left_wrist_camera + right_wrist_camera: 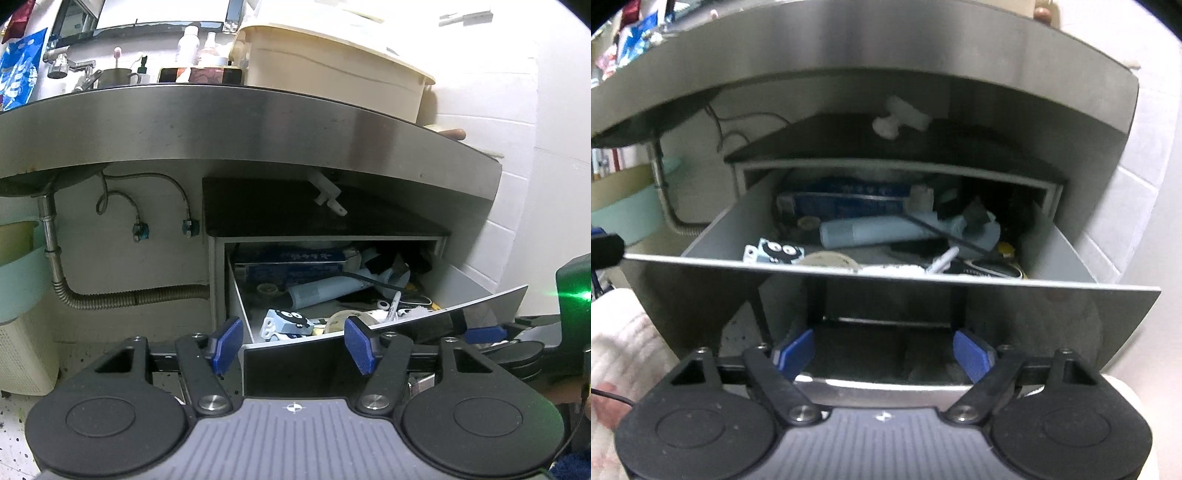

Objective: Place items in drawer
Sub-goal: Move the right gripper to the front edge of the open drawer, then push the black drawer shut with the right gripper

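Right gripper (882, 354) jaws spread, empty, open drawer (886, 284) just beyond

An open drawer (1071, 258) ahead of the right gripper (884, 354) holds a blue box (846, 201), a pale tube (875, 232), a cartoon-faced packet (777, 252) and a tape roll (831, 260).

A cream plastic tub (332, 70) sits on the steel counter (221, 122); beneath it hang a corrugated drain hose (136, 297) and two valves (164, 229)
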Motion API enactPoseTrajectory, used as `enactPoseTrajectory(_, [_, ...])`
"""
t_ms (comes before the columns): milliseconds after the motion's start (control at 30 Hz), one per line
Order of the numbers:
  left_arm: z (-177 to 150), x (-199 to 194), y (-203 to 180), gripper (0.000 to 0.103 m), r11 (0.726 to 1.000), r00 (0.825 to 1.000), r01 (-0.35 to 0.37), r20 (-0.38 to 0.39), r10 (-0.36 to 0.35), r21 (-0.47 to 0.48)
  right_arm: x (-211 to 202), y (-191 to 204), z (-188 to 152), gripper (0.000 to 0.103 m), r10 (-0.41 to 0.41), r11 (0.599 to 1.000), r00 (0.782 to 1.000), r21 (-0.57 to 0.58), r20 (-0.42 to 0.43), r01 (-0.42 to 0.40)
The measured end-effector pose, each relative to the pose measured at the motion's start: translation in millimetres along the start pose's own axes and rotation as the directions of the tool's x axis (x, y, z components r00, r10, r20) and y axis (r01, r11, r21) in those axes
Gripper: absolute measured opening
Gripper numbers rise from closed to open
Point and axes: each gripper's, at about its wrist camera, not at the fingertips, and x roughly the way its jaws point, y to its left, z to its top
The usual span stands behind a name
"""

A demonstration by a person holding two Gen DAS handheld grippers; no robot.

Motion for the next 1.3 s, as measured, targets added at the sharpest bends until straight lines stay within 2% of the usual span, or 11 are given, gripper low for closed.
enactPoseTrajectory(300, [0,0,-1,0.06,1.0,1.0,0.002,0.001,-0.002,0.005,14,-1,0,0.084,-0.021,1.0,0.998,0.019,-0.061,0.022])
enactPoseTrajectory(400, [0,0,-3,0.061,1.0,1.0,0.002,-0.005,-0.002,0.014,18,-5,0,0.094,-0.026,0.998,0.997,0.047,-0.078,0.029])
enactPoseTrajectory(800, [0,3,-5,0.062,1.0,1.0,0.004,-0.017,-0.004,0.022,24,-10,3,0.097,0.003,0.998,0.995,0.067,-0.102,0.004])
enactPoseTrajectory(867, [0,3,-5,0.062,1.0,1.0,0.003,-0.019,-0.003,0.019,26,-8,3,0.103,0.005,0.998,0.994,0.06,-0.105,0.002])
enactPoseTrajectory(933, [0,3,-3,0.065,1.0,1.0,-0.005,-0.018,0.005,0.012,28,-6,5,0.103,0.0,0.998,0.994,0.061,-0.11,0.006])
enactPoseTrajectory(1000, [0,2,-1,0.075,1.0,1.0,-0.013,-0.015,0.013,-0.002,29,-6,5,0.103,0.0,0.998,0.994,0.06,-0.114,0.007])
enactPoseTrajectory(1300, [-2,0,1,0.075,0.999,1.0,-0.017,-0.02,0.016,-0.03,32,-6,6,0.103,-0.002,0.998,0.994,0.057,-0.107,0.008])
